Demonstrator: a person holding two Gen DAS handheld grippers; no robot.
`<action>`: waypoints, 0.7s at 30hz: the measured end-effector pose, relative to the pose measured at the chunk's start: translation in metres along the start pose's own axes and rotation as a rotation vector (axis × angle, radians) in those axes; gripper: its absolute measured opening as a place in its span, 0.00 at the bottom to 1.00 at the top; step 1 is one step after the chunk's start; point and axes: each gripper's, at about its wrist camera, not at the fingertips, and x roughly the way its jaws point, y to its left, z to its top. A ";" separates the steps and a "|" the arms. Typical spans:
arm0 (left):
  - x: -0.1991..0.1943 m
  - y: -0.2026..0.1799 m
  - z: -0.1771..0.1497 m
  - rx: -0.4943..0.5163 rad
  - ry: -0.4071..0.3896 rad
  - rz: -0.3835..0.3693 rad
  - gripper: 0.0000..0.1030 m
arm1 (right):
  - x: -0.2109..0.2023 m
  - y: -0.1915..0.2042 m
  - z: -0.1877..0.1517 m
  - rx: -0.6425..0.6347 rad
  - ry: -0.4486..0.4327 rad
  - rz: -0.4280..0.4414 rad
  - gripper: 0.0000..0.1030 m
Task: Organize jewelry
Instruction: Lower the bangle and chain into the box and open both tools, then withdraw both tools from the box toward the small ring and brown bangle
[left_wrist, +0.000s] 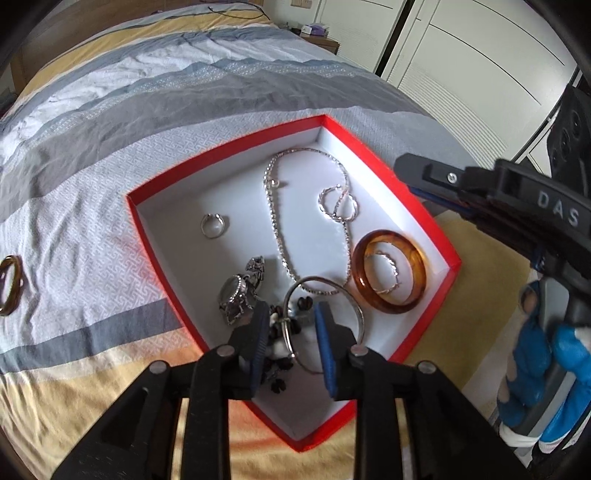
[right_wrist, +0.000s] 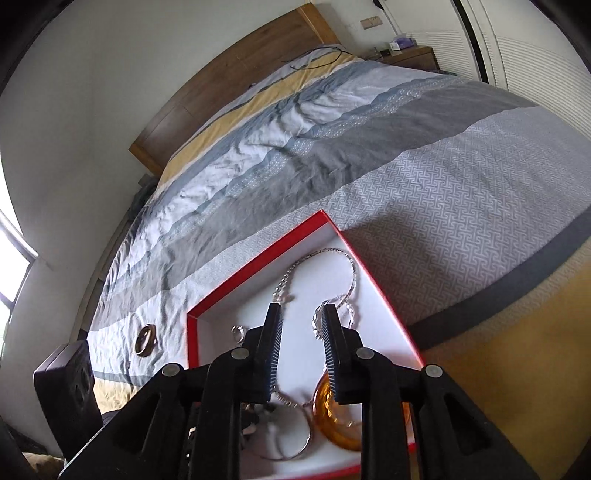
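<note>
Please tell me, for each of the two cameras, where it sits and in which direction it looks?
Left wrist: sits on the left claw, looks down into the red cardboard box with white inside; its open fingers, the right claw's body and a blue-gloved hand show.
Right wrist: sits on the right claw, looks low across the striped bed quilt towards the wooden headboard; open fingers show.
Shared: the box, silver chain necklace, amber bangle, quilt.

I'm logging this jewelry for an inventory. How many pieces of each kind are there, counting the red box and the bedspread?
Bangles: 3 (amber bangle, silver bangle, brown bangle on the bedspread)
Twisted hoops: 3
Chain necklace: 1
Watch: 1
Ring: 1
Beaded bracelet: 1
Total: 10
</note>
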 end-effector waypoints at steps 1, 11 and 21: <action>-0.007 -0.001 -0.001 0.003 -0.009 0.006 0.26 | -0.005 0.002 -0.002 -0.001 -0.003 0.001 0.24; -0.082 0.018 -0.032 -0.049 -0.113 0.131 0.29 | -0.056 0.046 -0.042 -0.070 -0.021 -0.057 0.35; -0.166 0.058 -0.098 -0.149 -0.235 0.231 0.29 | -0.094 0.110 -0.094 -0.179 -0.040 -0.054 0.40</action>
